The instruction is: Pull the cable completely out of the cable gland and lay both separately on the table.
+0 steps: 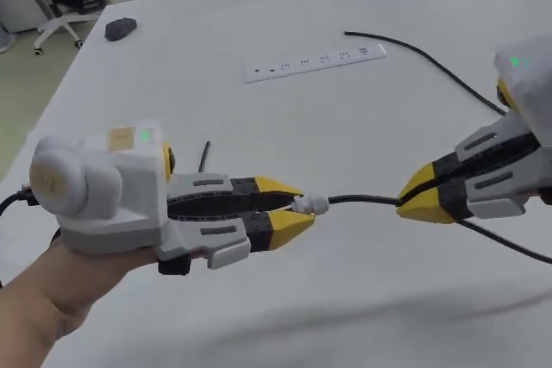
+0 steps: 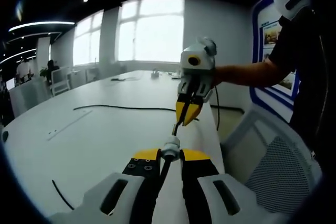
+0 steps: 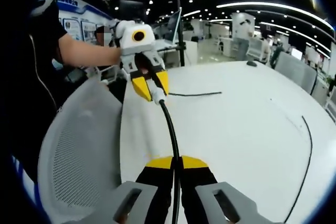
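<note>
Left fingers: the left gripper (image 1: 289,207) is closed on the white, ribbed cable gland (image 1: 310,205), which juts just past the yellow tips.
Right fingers: the right gripper (image 1: 412,197) is clamped on the thin black cable (image 1: 362,200), its tips facing the left ones.
Cable: runs straight between the two sets of tips and enters the gland; both are held off the bench (image 1: 345,127).
Hand pose: a hand (image 1: 52,290) holds the left gripper level.
Bench: smooth and white, with broad surface under the fingers; a power strip (image 1: 315,62) lies well beyond them.
</note>
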The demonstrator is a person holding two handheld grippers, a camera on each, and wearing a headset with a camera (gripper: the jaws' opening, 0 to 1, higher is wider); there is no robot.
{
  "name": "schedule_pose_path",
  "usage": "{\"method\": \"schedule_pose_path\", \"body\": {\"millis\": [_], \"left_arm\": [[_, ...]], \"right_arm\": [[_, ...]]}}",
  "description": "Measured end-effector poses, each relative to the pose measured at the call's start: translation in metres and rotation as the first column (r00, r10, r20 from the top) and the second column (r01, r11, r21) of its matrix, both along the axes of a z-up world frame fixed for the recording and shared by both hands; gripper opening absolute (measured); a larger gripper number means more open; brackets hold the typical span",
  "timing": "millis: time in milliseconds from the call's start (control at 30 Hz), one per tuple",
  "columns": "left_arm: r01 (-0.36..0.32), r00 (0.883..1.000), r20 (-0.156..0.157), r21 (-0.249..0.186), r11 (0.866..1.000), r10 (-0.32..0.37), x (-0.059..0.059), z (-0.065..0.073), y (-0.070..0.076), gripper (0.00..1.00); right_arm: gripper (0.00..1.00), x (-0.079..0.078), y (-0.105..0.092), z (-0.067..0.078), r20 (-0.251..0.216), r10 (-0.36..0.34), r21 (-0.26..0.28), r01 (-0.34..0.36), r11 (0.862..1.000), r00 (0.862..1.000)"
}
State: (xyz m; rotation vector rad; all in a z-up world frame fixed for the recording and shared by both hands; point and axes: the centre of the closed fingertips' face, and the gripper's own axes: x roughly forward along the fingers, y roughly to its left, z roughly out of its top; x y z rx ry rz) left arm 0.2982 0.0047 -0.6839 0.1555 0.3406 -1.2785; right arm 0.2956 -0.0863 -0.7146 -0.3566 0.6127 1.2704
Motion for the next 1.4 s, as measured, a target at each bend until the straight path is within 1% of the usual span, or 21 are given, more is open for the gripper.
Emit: {"method": "schedule_pose_path", "body": {"millis": [33, 200, 300, 367, 433, 467, 567, 600, 633, 700, 867, 900, 933, 1033, 1067, 1133, 1267, 1300, 1333, 1367, 1400], "left_arm": [[-0.004, 1.000, 0.001, 0.007, 1.000, 0.004, 0.000, -0.001, 0.002, 0.15], [-0.025, 1.000, 0.002, 0.005, 1.000, 0.025, 0.003, -0.001, 0.011, 0.15], [-0.033, 0.999, 0.001, 0.005, 0.999, 0.033, 0.005, -0.002, 0.013, 0.15], [-0.037, 0.999, -0.002, 0.004, 0.999, 0.037, 0.005, -0.002, 0.015, 0.15], [-0.044, 0.999, -0.001, 0.007, 0.999, 0.044, 0.006, -0.002, 0.017, 0.15], [-0.046, 0.999, -0.003, 0.008, 0.999, 0.046, 0.006, -0.003, 0.019, 0.15], [-0.053, 0.999, -0.005, 0.012, 0.999, 0.053, 0.007, -0.003, 0.023, 0.15], [-0.054, 0.999, -0.004, 0.010, 0.999, 0.054, 0.007, -0.003, 0.024, 0.15], [-0.051, 0.999, -0.012, 0.001, 0.999, 0.051, 0.006, -0.002, 0.023, 0.15], [-0.050, 0.999, -0.009, 0.012, 0.999, 0.050, 0.006, -0.004, 0.023, 0.15], [-0.050, 0.999, -0.009, 0.009, 0.999, 0.050, 0.007, -0.004, 0.020, 0.15], [-0.049, 0.999, -0.009, 0.008, 0.999, 0.049, 0.006, -0.004, 0.020, 0.15], [-0.048, 0.999, -0.010, 0.009, 0.999, 0.048, 0.006, -0.004, 0.020, 0.15], [-0.041, 0.999, -0.007, 0.009, 0.999, 0.041, 0.005, -0.004, 0.020, 0.15], [-0.039, 0.999, -0.008, 0.011, 0.999, 0.039, 0.005, -0.004, 0.020, 0.15], [-0.037, 0.999, -0.006, 0.014, 0.999, 0.037, 0.005, -0.004, 0.020, 0.15], [-0.041, 0.999, -0.005, 0.014, 0.999, 0.041, 0.007, -0.004, 0.022, 0.15], [-0.044, 0.999, -0.004, 0.013, 0.999, 0.044, 0.007, -0.003, 0.022, 0.15], [-0.046, 0.999, -0.004, 0.012, 0.999, 0.046, 0.008, -0.003, 0.022, 0.15], [-0.047, 0.999, -0.003, 0.016, 0.999, 0.047, 0.008, -0.003, 0.023, 0.15], [-0.047, 0.999, -0.003, 0.016, 0.999, 0.047, 0.008, -0.004, 0.023, 0.15]], "right_arm": [[0.00, 0.002, -0.010, -0.004, 0.002, -0.021, -0.014, 0.021, 1.000, 1.000], [0.00, 0.005, -0.043, -0.014, -0.024, -0.111, -0.025, 0.110, 0.994, 0.994], [0.00, 0.005, -0.060, -0.024, -0.031, -0.145, -0.043, 0.144, 0.989, 0.989], [0.00, 0.006, -0.071, -0.031, -0.023, -0.164, -0.063, 0.162, 0.985, 0.986], [0.00, 0.004, -0.080, -0.039, -0.040, -0.182, -0.087, 0.178, 0.980, 0.983], [0.00, 0.005, -0.087, -0.044, -0.036, -0.198, -0.102, 0.193, 0.976, 0.980], [0.00, 0.004, -0.099, -0.052, -0.055, -0.225, -0.117, 0.218, 0.969, 0.973], [0.00, 0.004, -0.101, -0.053, -0.061, -0.231, -0.115, 0.223, 0.968, 0.971], [0.00, 0.003, -0.103, -0.054, -0.075, -0.239, -0.112, 0.230, 0.967, 0.968], [0.00, 0.002, -0.102, -0.054, -0.080, -0.242, -0.109, 0.233, 0.966, 0.967], [0.00, 0.001, -0.101, -0.060, -0.091, -0.240, -0.129, 0.228, 0.965, 0.966], [0.00, 0.001, -0.101, -0.060, -0.100, -0.243, -0.132, 0.230, 0.964, 0.965], [0.00, -0.002, -0.101, -0.062, -0.126, -0.242, -0.135, 0.225, 0.965, 0.962], [0.00, -0.002, -0.102, -0.063, -0.113, -0.234, -0.146, 0.216, 0.965, 0.966], [0.00, -0.004, -0.103, -0.064, -0.142, -0.239, -0.154, 0.217, 0.964, 0.961], [0.01, -0.004, -0.105, -0.064, -0.149, -0.244, -0.158, 0.221, 0.962, 0.958], [0.10, -0.003, -0.109, -0.062, -0.184, -0.264, -0.165, 0.235, 0.958, 0.947], [0.10, -0.003, -0.108, -0.057, -0.192, -0.267, -0.154, 0.240, 0.958, 0.944], [0.10, -0.003, -0.106, -0.050, -0.216, -0.279, -0.129, 0.255, 0.958, 0.936], [0.10, 0.000, -0.104, -0.043, -0.217, -0.282, -0.095, 0.267, 0.959, 0.935], [0.10, 0.005, -0.101, -0.033, -0.225, -0.294, -0.046, 0.292, 0.955, 0.929]]}}
